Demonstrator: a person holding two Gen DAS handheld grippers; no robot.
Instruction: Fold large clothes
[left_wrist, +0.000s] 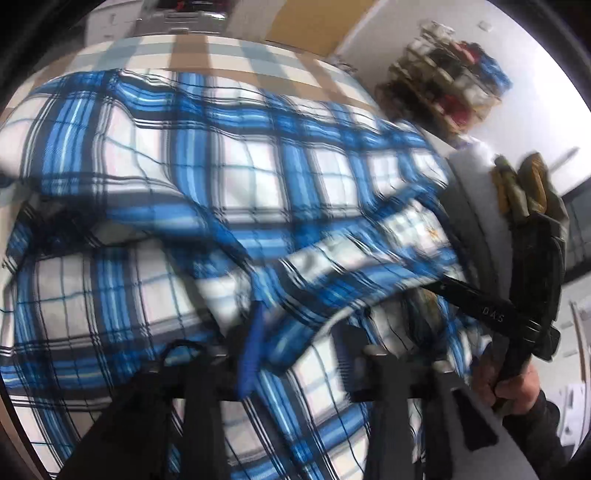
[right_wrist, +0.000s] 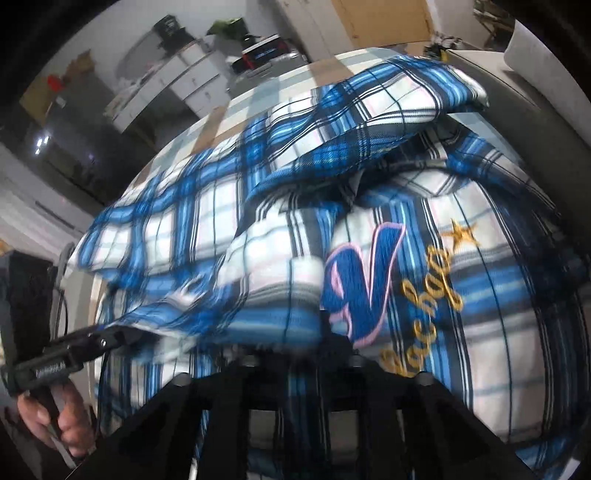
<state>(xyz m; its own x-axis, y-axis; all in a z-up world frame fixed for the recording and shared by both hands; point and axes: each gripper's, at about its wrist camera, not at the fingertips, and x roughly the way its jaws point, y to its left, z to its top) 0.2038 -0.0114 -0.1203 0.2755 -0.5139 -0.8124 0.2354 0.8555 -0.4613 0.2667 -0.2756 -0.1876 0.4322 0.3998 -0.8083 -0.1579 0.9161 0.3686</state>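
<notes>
Left wrist view, left claw (left_wrist: 291, 354) closed on blue-white plaid shirt (left_wrist: 229, 177), right claw (right_wrist: 295, 354) gripping its bunched soft fabric, embroidered blue V (right_wrist: 365, 280), checked counter (left_wrist: 207, 55).

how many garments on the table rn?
1: a blue plaid shirt bunched across the checked tablecloth, its edge draped over both grippers. Folds could hide something underneath.

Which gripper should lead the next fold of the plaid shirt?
Probably both together: left gripper and right gripper each grip the plaid shirt edge. No clear favourite; motion blur hides detail.
</notes>
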